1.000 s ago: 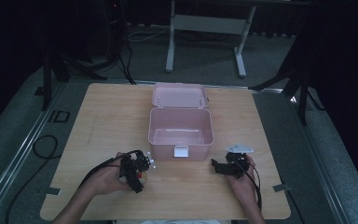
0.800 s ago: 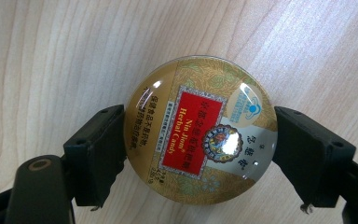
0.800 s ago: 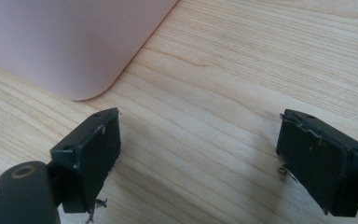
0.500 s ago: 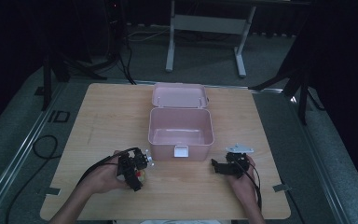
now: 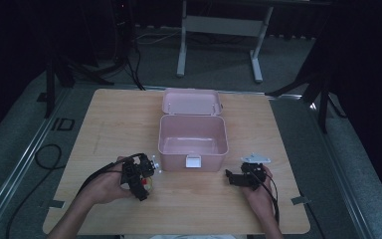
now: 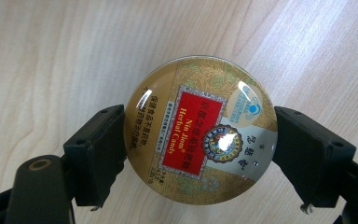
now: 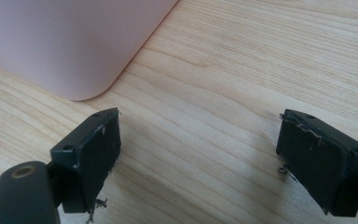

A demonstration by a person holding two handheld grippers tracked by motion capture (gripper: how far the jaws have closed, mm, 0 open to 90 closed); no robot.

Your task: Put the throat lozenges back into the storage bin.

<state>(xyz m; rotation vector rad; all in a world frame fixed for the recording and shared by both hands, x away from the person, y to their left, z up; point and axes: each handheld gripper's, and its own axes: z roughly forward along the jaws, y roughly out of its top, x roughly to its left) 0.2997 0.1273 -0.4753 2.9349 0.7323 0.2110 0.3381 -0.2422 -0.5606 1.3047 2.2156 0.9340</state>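
A round gold-and-red candy tin [image 6: 200, 130] sits clamped between the jaws of the left gripper [image 5: 140, 175], its edges pressed by both pads, above the wooden surface [image 6: 51, 60]. The right gripper [image 7: 200, 163] has its jaws spread wide and empty, a pink box [image 7: 70, 42] just beyond its left jaw.
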